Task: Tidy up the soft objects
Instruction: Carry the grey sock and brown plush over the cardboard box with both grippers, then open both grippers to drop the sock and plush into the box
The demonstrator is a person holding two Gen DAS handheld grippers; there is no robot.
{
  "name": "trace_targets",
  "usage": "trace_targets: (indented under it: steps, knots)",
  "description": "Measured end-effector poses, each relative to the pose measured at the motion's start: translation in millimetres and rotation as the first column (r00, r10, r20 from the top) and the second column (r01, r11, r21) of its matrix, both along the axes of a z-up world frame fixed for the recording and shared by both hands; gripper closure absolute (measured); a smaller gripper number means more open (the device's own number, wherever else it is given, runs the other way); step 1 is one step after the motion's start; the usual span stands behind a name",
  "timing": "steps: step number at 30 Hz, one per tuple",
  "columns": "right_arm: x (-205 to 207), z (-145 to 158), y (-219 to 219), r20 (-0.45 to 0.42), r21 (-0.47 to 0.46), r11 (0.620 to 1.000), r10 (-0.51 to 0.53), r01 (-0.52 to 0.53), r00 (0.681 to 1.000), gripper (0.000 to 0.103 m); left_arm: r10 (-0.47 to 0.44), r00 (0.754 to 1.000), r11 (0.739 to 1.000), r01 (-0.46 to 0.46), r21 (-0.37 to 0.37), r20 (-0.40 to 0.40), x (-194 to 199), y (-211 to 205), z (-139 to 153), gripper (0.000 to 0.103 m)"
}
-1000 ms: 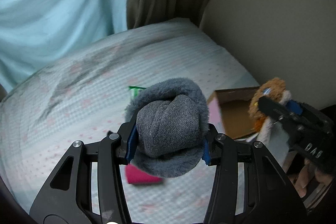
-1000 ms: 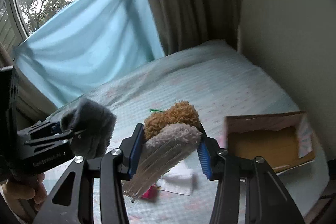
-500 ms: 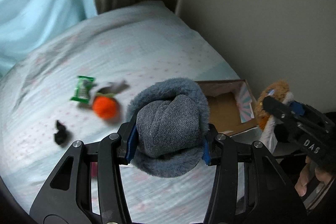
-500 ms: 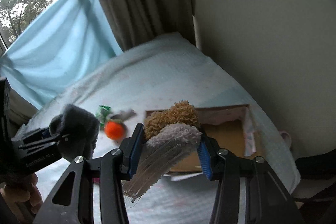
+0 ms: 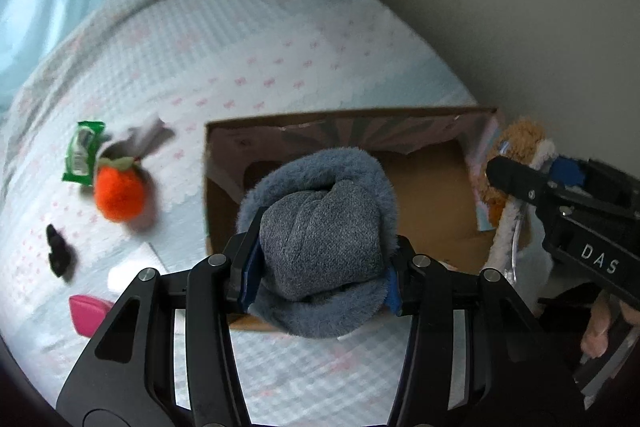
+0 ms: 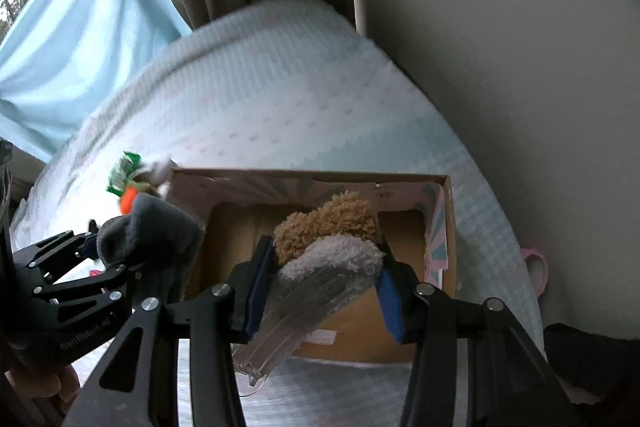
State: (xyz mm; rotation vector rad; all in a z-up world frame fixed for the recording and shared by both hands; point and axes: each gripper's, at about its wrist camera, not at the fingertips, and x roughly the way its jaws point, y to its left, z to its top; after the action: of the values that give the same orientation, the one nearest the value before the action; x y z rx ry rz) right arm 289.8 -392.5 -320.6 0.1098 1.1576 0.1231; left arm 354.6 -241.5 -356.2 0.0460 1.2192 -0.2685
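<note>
While both units hang above the open cardboard box (image 5: 424,187) on the bed (image 5: 248,59), the left hand-held gripper (image 5: 320,263) is angled downward, pinching a rolled grey fuzzy sock (image 5: 320,227) over the box's near-left corner. Right hand-held gripper (image 6: 324,287), tilted down over the box interior, clamps a tan-and-white plush item (image 6: 332,239) in clear wrapping.

I am holding my rolled socks (image 5: 320,235) over the box (image 5: 424,195) on the bed (image 5: 256,39). My fluffy toy (image 6: 332,239) is hanging beside them, on their right.
</note>
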Motion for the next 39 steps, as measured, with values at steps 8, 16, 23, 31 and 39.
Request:
trace_targets:
  steps: [8,16,23,31,39]
  knots:
    - [32.6,-55.9,-5.7,-0.111,-0.023,0.999,0.036,-0.039,0.993,0.059,-0.034,0.995,0.997,0.040,0.060,-0.095,20.5,-18.2,-59.2,0.059]
    - [46.3,-76.0,-10.6,-0.136,0.003,1.000,0.032,-0.031,0.990,0.028,-0.151,0.983,0.982,0.161,0.103,-0.101,10.1,-39.7,-71.9,0.000]
    - [43.8,-71.2,-11.6,-0.092,0.012,1.000,0.022,-0.021,0.996,0.000,-0.154,0.984,0.979,0.164,0.119,-0.089,6.6,-39.6,-65.0,0.000]
    - [36.2,-53.4,-13.2,-0.057,0.015,1.000,-0.002,0.003,0.998,0.000,-0.138,0.989,0.982,0.143,0.120,-0.052,-4.3,-32.5,-39.7,0.000]
    - [14.2,-4.3,-16.4,0.004,0.025,0.999,-0.044,0.044,0.999,0.000,-0.145,0.989,0.984,0.141,0.112,0.028,-21.6,-24.7,9.7,0.000]
